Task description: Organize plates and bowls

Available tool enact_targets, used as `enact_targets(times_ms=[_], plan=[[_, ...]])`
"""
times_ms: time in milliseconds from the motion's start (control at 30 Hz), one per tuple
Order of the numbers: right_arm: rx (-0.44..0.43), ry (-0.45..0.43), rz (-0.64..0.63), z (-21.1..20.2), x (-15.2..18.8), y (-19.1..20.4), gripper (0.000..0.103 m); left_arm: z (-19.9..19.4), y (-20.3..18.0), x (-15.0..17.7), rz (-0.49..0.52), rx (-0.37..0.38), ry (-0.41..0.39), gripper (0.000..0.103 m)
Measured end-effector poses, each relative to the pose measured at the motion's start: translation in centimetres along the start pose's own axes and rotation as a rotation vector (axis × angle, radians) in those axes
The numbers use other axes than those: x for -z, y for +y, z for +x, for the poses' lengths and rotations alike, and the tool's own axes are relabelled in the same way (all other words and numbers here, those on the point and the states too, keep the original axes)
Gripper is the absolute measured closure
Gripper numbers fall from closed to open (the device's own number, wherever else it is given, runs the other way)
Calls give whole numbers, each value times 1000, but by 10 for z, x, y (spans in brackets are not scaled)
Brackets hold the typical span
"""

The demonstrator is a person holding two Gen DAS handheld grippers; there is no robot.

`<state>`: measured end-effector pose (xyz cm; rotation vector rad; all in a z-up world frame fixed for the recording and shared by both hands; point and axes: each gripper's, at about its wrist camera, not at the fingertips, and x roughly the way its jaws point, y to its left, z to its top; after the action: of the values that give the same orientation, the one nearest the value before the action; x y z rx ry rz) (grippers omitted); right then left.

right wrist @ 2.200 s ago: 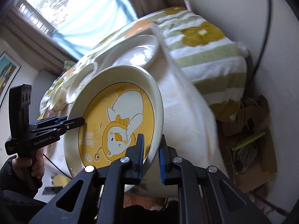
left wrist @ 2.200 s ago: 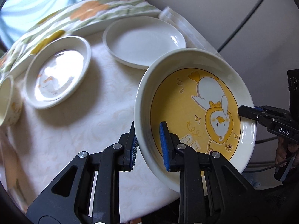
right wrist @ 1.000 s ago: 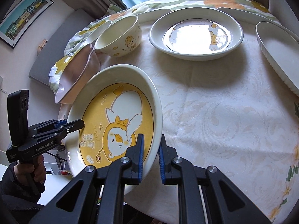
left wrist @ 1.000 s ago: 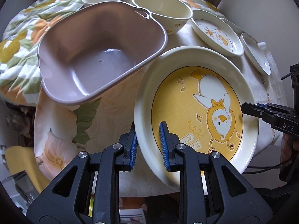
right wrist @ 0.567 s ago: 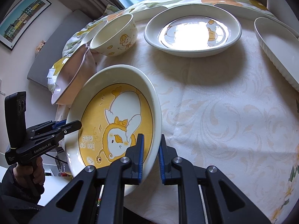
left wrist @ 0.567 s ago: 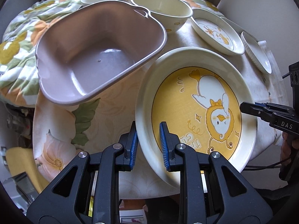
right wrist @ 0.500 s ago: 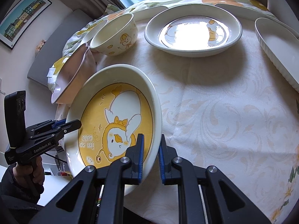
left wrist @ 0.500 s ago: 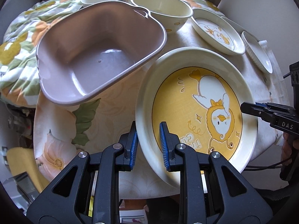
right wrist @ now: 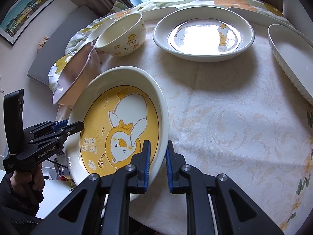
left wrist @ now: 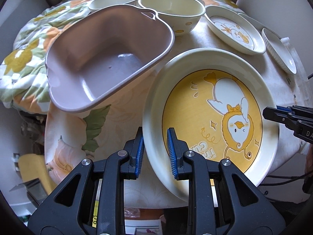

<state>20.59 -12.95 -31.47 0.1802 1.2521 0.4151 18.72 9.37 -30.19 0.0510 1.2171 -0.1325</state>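
The yellow duck plate [left wrist: 211, 115] is held tilted over the worktop's [right wrist: 225, 121] near edge, its rim pinched on opposite sides by the narrow jaws of the left gripper [left wrist: 155, 152] and right gripper [right wrist: 157, 158]. A mauve basin [left wrist: 105, 58] is seen just beside it, with cream bowls [left wrist: 172, 9] and two more plates [right wrist: 203, 33] laid out further back.

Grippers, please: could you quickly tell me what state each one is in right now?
Left gripper: closed on the rim of the yellow duck plate.
Right gripper: closed on the same plate's opposite rim.
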Motion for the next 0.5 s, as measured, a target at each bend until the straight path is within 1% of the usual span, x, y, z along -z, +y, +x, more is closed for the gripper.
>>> enact_targets(times_ms=[67, 100, 133, 167, 200, 233, 267, 300, 333, 367, 400, 433, 467, 500], plan=[[0, -15, -8, -3, 1, 1, 82, 1, -2, -1, 2, -15, 7, 83], [1, -22, -13, -5, 0, 1, 75, 1, -3, -1, 5, -25, 13, 83], [0, -29, -16, -6, 1, 1, 64, 2, -5, -1, 12, -40, 19, 82], [-2, -33, -19, -8, 1, 1, 57, 3, -8, -1, 18, -54, 23, 81], [-4, -36, -18, -9, 1, 0, 47, 3, -10, -2, 22, -59, 25, 79], [-8, -40, -16, -10, 2, -1, 43, 4, -12, -2, 21, -55, 29, 73], [-10, -44, -12, -11, 3, -3, 43, 5, -14, -1, 15, -48, 34, 56], [-13, -47, -6, -13, 4, -5, 43, 6, -16, -1, 9, -49, 34, 43], [-16, -49, -3, -15, 5, -7, 43, 4, -18, 0, 7, -64, 22, 23], [-18, -51, -1, -17, 6, -9, 43, 3, -22, 1, 10, -75, 5, 19], [-19, -55, 1, -19, 7, -11, 42, 2, -26, 1, 16, -80, 0, 19], [-18, -60, 2, -22, 9, -13, 38, 2, -29, 1, 18, -85, 7, 19], [-17, -63, 4, -25, 10, -15, 29, 0, -32, 2, 16, -90, 8, 19], [-19, -68, 7, -30, 11, -18, 25, -5, -35, 2, 14, -93, 5, 19]])
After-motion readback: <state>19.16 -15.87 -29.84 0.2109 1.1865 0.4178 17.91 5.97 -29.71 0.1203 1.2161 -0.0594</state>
